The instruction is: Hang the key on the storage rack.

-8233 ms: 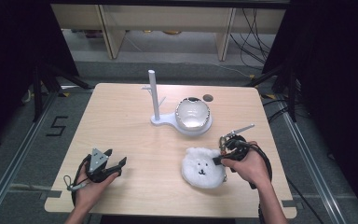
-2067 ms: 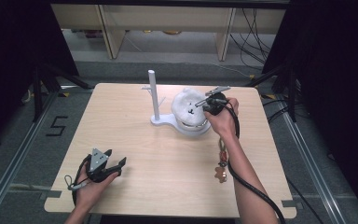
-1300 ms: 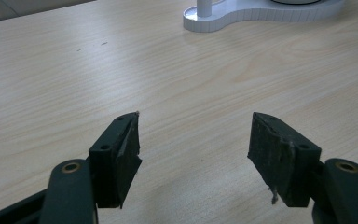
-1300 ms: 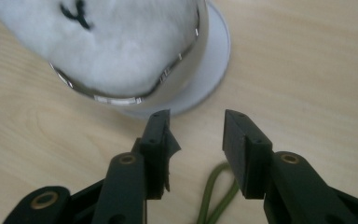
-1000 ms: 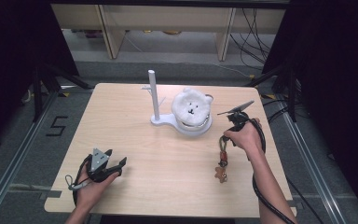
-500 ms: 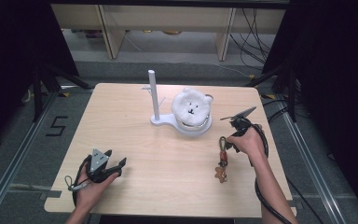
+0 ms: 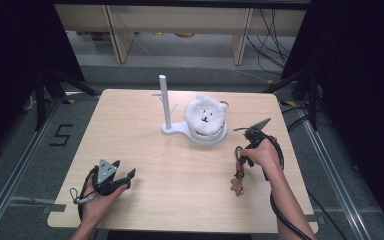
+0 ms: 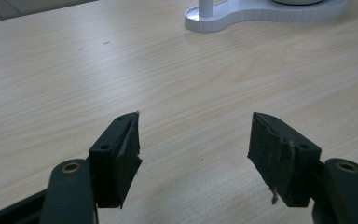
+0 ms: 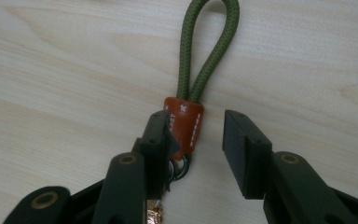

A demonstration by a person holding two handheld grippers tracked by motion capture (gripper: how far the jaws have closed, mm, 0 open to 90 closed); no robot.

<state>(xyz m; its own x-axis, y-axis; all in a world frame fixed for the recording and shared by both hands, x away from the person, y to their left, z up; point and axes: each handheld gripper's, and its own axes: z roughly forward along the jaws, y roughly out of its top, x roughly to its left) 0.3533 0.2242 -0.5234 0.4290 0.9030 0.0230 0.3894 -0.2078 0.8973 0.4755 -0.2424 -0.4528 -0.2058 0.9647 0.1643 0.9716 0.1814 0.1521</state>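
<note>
1. The right gripper (image 9: 196, 135) sat low over the table (image 7: 145, 150) at its right side, held in the person's right hand (image 7: 265, 154), with its jaws standing apart and nothing clamped between them.
2. A keychain (image 9: 184, 123) lay flat on the table right at that gripper: in the right gripper view its brown leather tab lay between the two jaws, touching the left jaw and clear of the right one.
3. The green cord loop (image 9: 208, 46) of the keychain ran away from the tab, beyond the jaw tips, and rested on the wood.
4. Metal rings of the keychain showed just under the left jaw, partly hidden by it.
5. In the high view the keychain (image 7: 238, 175) trailed from the gripper toward the near edge of the table, ending in a small brown charm.
6. The left gripper (image 8: 193, 140) rested at the near left part of the table in the left hand (image 7: 97, 200), its jaws wide apart with bare wood between them.
7. A white stand (image 7: 180, 129) with an upright post stood toward the far middle of the table, well apart from both grippers.
8. A white plush bear (image 7: 206, 116) sat on the round part of that stand, just beside the post.
</note>
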